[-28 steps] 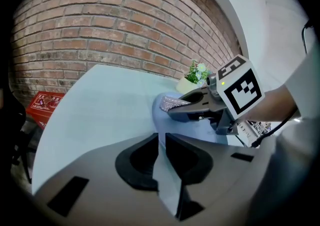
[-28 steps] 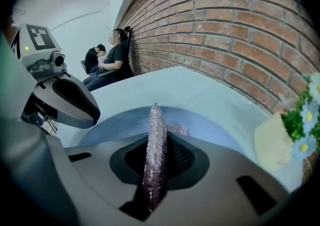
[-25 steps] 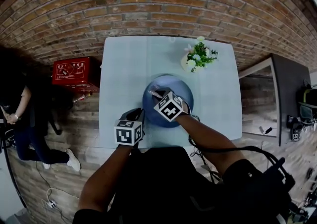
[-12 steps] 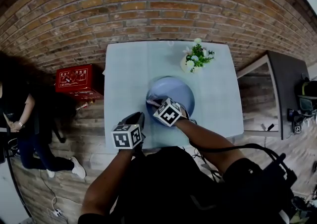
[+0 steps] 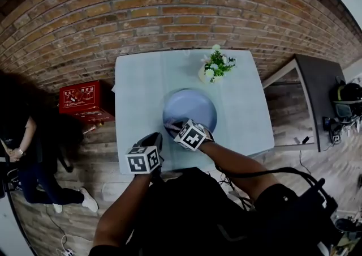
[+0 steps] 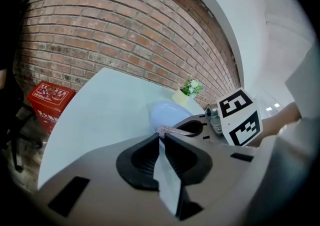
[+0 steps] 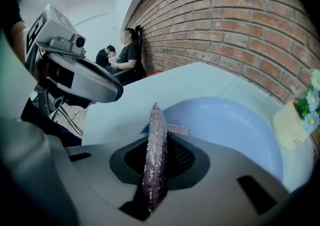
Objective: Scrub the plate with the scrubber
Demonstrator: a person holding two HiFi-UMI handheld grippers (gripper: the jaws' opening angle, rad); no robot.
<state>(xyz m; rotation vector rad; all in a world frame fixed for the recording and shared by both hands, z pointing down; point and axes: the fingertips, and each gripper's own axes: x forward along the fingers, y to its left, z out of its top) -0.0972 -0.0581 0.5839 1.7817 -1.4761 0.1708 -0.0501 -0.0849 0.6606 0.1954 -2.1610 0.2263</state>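
1. Fingers [image 7: 182,159] of right gripper [image 7: 157,140]: clamped on glittery scrubber [image 7: 152,170], edge-up over near rim of blue plate [image 7: 225,125].
2. Left gripper [image 6: 161,137]: tips pressed together, nothing between, just beside plate's near-left rim.
3. Plate: flat on pale table [image 5: 141,90], near potted flowers [image 5: 212,69].

A pot of flowers [image 5: 214,68] sits on the pale table [image 5: 141,90] (far side); a red box [image 5: 85,101] stands beside it.

Even indoor light, sharp centres, strong fisheye edge warping.
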